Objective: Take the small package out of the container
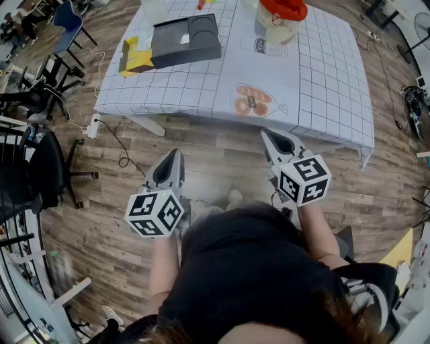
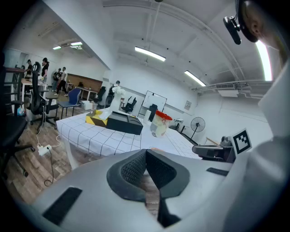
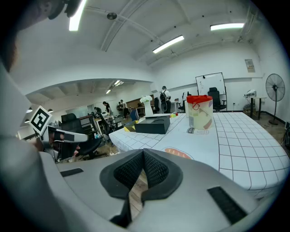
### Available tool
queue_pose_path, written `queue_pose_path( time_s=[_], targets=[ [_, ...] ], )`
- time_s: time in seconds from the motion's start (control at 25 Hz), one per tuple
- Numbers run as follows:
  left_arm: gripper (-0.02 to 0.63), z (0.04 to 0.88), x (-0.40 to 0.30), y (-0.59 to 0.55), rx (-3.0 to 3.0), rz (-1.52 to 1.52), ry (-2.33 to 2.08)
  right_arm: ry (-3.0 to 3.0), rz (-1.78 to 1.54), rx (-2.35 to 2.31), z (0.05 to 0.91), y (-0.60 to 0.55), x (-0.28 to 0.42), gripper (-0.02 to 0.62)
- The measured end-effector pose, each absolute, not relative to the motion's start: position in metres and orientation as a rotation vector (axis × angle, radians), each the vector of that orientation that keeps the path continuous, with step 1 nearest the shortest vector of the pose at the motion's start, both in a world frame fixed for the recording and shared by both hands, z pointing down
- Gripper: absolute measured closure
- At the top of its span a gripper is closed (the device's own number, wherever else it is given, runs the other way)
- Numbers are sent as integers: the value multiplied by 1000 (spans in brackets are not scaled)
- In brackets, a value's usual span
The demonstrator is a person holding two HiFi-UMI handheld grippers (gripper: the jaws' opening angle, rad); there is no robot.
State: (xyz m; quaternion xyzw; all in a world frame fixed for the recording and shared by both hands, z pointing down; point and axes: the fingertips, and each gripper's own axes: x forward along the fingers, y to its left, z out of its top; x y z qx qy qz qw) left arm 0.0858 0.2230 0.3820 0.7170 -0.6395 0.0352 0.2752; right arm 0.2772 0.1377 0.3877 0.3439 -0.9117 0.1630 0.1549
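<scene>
A clear container with a red lid [image 1: 280,19] stands at the far side of a table with a white grid cloth [image 1: 322,80]. It also shows in the left gripper view [image 2: 159,124] and the right gripper view [image 3: 199,113]. What is inside it is too small to make out. Both grippers hang over the wooden floor in front of the table, well short of the container. My left gripper [image 1: 173,157] is shut and empty, its pads [image 2: 136,168] together. My right gripper [image 1: 269,136] is likewise shut on nothing, its pads [image 3: 154,170] touching.
A black box [image 1: 187,40] and a yellow box [image 1: 136,57] sit on the table's left part. A printed picture [image 1: 252,101] lies near the front edge. Office chairs [image 1: 40,161] and cables stand on the floor to the left.
</scene>
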Motion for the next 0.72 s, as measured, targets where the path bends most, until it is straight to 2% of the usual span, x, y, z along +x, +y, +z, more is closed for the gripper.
queue_pose_path(
  time_s=[0.72],
  targets=[
    [580, 388, 151, 173, 2024, 155, -1618, -2598, 545, 1101, 404, 114, 333, 580]
  ],
)
